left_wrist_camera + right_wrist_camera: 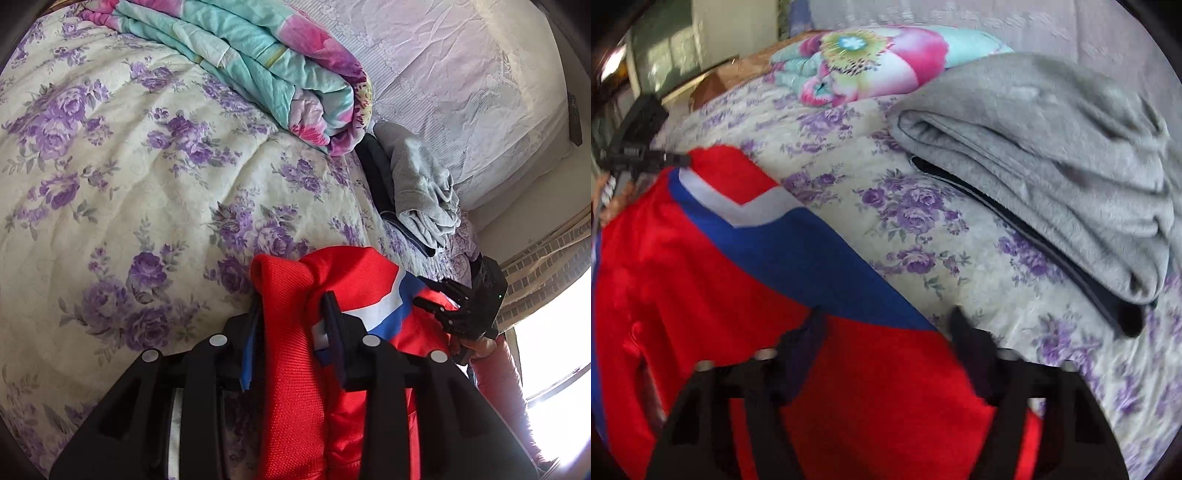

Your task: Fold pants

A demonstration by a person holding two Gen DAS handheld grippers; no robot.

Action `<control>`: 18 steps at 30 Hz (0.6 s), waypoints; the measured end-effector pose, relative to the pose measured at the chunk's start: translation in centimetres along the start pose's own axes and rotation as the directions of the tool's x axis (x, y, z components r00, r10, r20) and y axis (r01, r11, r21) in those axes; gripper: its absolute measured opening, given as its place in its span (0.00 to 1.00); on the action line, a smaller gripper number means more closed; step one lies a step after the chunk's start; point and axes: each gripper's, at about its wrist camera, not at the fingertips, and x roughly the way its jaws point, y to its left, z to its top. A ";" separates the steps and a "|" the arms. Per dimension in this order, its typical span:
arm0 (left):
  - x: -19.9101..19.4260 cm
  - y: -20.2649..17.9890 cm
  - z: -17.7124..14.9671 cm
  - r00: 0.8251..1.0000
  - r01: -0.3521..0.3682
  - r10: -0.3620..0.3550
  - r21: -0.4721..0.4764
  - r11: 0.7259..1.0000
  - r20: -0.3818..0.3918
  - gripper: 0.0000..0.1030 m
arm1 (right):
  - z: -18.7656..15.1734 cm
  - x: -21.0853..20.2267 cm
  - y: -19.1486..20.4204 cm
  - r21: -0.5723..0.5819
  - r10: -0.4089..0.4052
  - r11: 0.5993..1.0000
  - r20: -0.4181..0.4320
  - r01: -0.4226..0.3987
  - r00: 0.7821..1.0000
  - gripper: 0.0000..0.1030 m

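The red pants (pixel 295 387) with a blue and white stripe lie on a bed. In the left wrist view my left gripper (pixel 295 328) is shut on a bunched fold of the red cloth. Seen from the right wrist, the pants (pixel 701 277) spread flat over the floral bedspread. My right gripper (pixel 886 332) stands over their blue-edged side, with jaws apart and flat cloth between the blurred fingers. The right gripper (pixel 443 299) also shows in the left view at the far edge of the pants, held by a hand in a pink sleeve. The left gripper (pixel 676 159) shows at the pants' far corner.
A cream bedspread (pixel 129 203) with purple flowers covers the bed. A folded turquoise and pink quilt (pixel 266 66) lies at the back. Grey clothes (pixel 1052 155) sit on a dark garment (pixel 1071 266) to the right of the pants. A bright window (pixel 554 350) is at the right.
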 end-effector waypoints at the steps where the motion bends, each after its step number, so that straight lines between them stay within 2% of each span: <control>1: 0.0 0.0 0.0 1.000 0.003 -0.003 -0.001 1.000 0.002 0.30 | -0.3 -0.5 0.5 -0.019 -0.028 0.999 0.004 0.028 1.000 0.08; 5: -0.5 -0.8 -0.1 0.999 -0.016 0.015 0.035 0.999 0.032 0.30 | -1.3 -2.6 2.4 -0.019 -0.085 0.996 0.043 0.086 0.995 0.05; 9: -2.4 -2.8 -0.4 0.992 -0.031 0.013 0.134 0.991 0.129 0.23 | -2.0 -6.2 4.6 -0.008 -0.119 0.993 0.104 0.121 0.987 0.05; 14: -5.5 -4.7 -1.5 0.972 0.001 -0.050 0.210 0.978 0.228 0.17 | -4.0 -12.0 9.3 -0.021 -0.161 0.986 0.182 0.167 0.970 0.04; 18: -8.5 -4.6 -3.0 0.950 0.102 -0.154 0.194 0.976 0.272 0.17 | -7.2 -15.6 13.5 0.014 -0.173 0.985 0.226 0.174 0.959 0.04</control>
